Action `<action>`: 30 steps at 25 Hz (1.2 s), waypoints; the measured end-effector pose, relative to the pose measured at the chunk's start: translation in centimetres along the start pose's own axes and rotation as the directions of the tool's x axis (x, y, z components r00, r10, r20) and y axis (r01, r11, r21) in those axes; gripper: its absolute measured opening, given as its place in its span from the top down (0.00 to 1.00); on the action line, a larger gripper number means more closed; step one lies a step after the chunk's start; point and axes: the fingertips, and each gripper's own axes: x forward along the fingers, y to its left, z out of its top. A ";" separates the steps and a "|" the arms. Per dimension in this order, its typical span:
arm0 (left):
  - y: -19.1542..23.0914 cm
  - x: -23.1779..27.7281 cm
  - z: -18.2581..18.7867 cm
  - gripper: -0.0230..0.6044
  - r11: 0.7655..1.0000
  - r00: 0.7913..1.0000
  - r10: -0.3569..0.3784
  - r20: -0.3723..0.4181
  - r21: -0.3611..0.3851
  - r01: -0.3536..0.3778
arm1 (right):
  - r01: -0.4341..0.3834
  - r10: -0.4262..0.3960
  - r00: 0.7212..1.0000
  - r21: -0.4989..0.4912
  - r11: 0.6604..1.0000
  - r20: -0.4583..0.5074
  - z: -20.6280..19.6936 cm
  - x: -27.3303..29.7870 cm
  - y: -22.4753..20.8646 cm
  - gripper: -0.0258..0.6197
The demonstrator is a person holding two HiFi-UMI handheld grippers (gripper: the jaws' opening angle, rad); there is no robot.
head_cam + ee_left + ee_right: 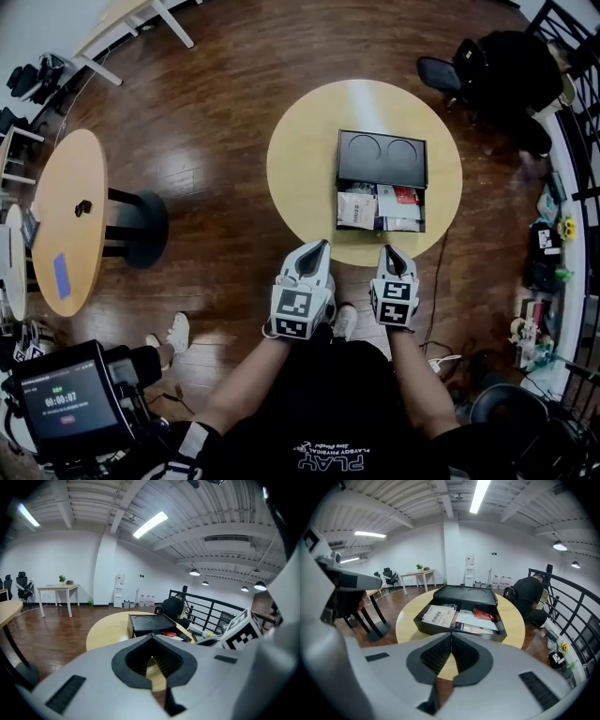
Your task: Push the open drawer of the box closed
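Observation:
A black box with two round recesses in its lid sits on the round light-wood table. Its drawer is pulled out toward me and holds papers and packets; the right gripper view shows the drawer straight ahead. My left gripper hovers at the table's near edge, left of the drawer, jaws shut and empty. My right gripper hangs just short of the drawer's front, also shut and empty. The left gripper view has the box ahead and slightly right.
A second round table on a black pedestal stands to the left. A person in black sits on an office chair beyond the table, by a railing. Clutter lies on the floor at right. A screen is at lower left.

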 end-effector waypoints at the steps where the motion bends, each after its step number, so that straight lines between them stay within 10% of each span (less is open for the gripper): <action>1: 0.4 0.1 -0.2 0.97 1.000 1.000 0.004 -0.005 0.005 -0.004 | 0.001 -0.001 1.000 0.001 1.000 -0.010 -0.2 0.5 0.0 0.95; 30: 4.3 2.5 -4.1 0.97 1.000 0.996 0.020 -0.092 -0.012 -0.021 | 0.085 -0.078 0.975 0.026 0.996 -0.210 -3.8 8.4 -0.7 0.82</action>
